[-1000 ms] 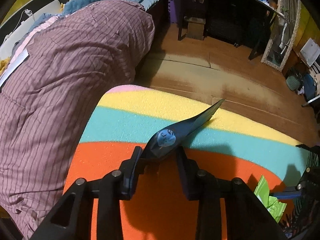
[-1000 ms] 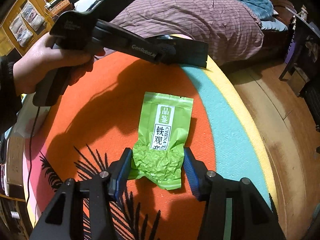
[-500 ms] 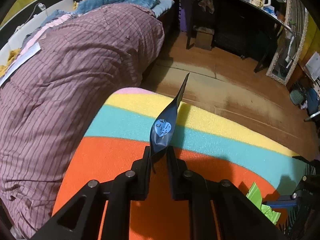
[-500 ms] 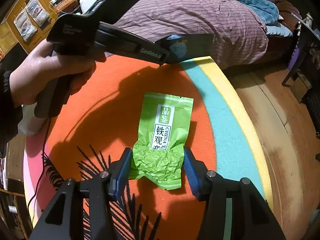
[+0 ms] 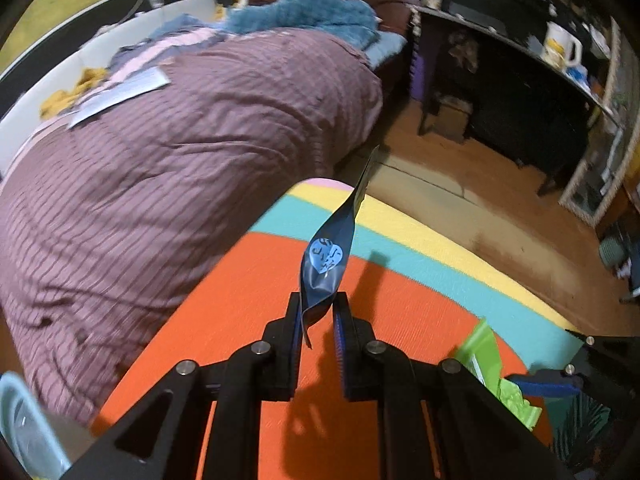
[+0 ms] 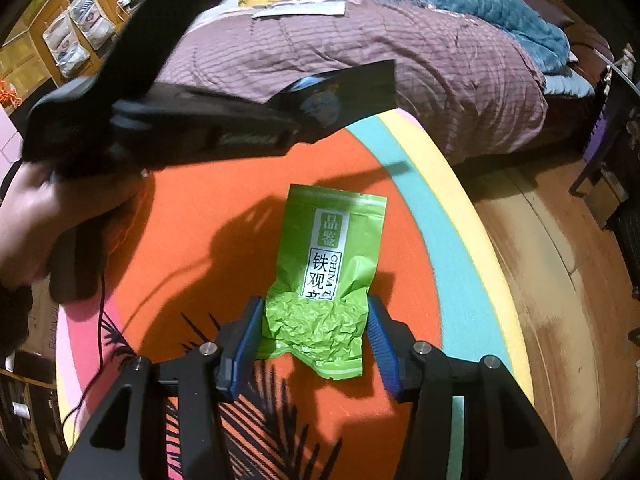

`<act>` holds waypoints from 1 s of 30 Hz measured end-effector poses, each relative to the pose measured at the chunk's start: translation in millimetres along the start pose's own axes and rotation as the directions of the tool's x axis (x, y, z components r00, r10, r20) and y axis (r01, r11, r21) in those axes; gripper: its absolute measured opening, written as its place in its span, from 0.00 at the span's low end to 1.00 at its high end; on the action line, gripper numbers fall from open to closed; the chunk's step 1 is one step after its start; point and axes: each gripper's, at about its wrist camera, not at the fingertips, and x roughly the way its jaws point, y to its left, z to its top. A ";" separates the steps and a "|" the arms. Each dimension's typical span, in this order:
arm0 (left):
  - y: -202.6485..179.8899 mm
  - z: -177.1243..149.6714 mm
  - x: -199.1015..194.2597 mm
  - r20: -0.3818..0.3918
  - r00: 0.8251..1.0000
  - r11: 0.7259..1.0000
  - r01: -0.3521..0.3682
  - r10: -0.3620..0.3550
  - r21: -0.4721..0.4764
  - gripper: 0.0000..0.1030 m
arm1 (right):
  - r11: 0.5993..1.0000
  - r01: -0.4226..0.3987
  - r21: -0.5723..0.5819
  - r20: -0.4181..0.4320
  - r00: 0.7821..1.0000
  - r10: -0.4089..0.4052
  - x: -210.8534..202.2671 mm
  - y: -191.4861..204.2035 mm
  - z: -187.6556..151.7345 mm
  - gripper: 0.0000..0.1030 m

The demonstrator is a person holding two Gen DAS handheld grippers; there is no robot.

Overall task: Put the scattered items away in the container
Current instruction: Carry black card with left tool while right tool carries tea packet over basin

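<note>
Much of your left gripper [image 5: 317, 322] is a dark smear in the right wrist view, and the pale lettering along its side is too blurred to read. Your left hand [image 6: 38, 216] on its handle is cut off by the picture's edge. In the left wrist view, the green tea packet [image 5: 486, 354] shows only as a corner beside the blue pad of your right gripper [image 6: 314, 334]; the rest is hidden behind the left gripper's frame. A pale blue rim [image 5: 18, 420] sits at the bottom-left corner of that view, off the mat's edge, cut off; you cannot tell what it belongs to or what it holds.

The green packet [image 6: 326, 276] carries a white label with Chinese characters and the word "CHINA" down its side; the label's lower end is lost in the crumpled foil. The dark blue sachet [image 5: 329, 256] bears a light blue heart with scrawled marks you cannot make out.

Your left gripper's jaws are pressed together on the sachet's lower edge, holding it upright above the orange part of the round striped mat [image 5: 248, 280], near the mat's edge by the bed. Your right gripper's jaws stand apart, one on each side of the green packet's crumpled lower end, which lies flat on the orange middle of the mat [image 6: 208, 208]; whether the pads touch it is unclear. The purple striped quilt [image 5: 168, 160] lies just beyond the mat's rim.
</note>
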 end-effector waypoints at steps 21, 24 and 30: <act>91.3 -113.0 -185.9 0.043 0.966 0.895 -0.220 0.256 -0.389 0.15 | 0.961 -0.063 -0.271 0.019 0.997 0.070 -55.0 120.0 23.9 0.53; 102.6 -134.8 -202.8 0.032 0.958 0.865 -0.242 0.284 -0.440 0.15 | 0.952 -0.087 -0.295 0.012 0.995 0.095 -60.3 143.2 25.4 0.53; 123.5 -173.0 -228.1 0.028 0.949 0.814 -0.255 0.315 -0.522 0.15 | 0.941 -0.115 -0.319 0.023 0.991 0.129 -63.2 188.5 39.1 0.53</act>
